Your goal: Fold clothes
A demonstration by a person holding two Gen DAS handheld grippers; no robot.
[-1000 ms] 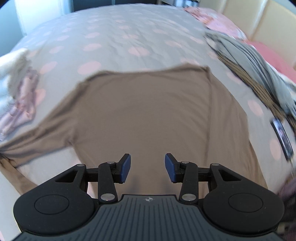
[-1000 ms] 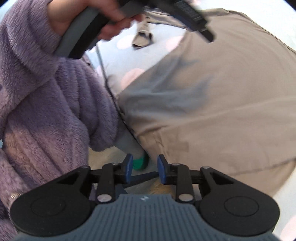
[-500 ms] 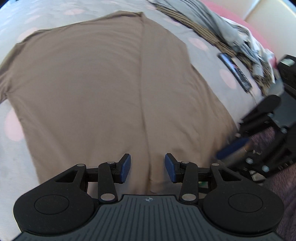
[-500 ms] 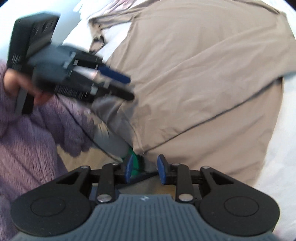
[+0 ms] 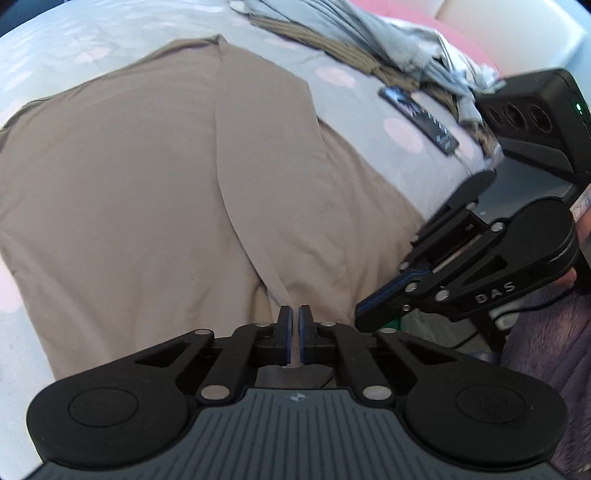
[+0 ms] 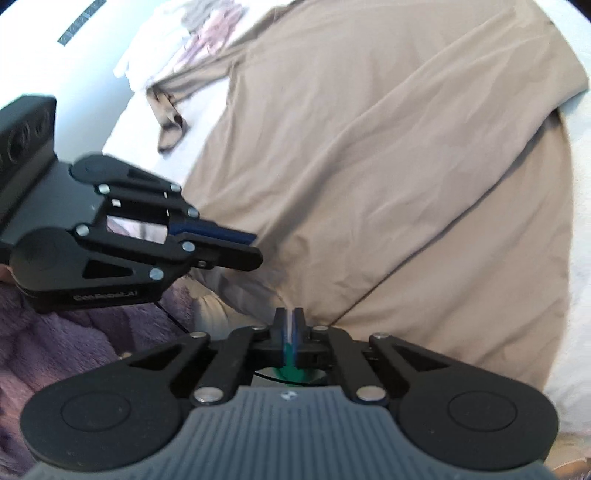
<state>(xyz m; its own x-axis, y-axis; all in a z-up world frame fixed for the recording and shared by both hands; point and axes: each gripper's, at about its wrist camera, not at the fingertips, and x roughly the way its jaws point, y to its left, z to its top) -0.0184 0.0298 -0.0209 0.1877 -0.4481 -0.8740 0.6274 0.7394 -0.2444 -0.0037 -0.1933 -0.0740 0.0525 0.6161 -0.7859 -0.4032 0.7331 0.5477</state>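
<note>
Grippers: your left gripper and right gripper are both just clamping onto the brown shirt's near hem. Shirt is lying spread across the dotted bedspread; piled grey clothes and a dark remote are sitting beside it.

The left gripper and right gripper both point steeply downward with jaws just closed together, the right one's tips just beside the left's, angled toward it.
</note>
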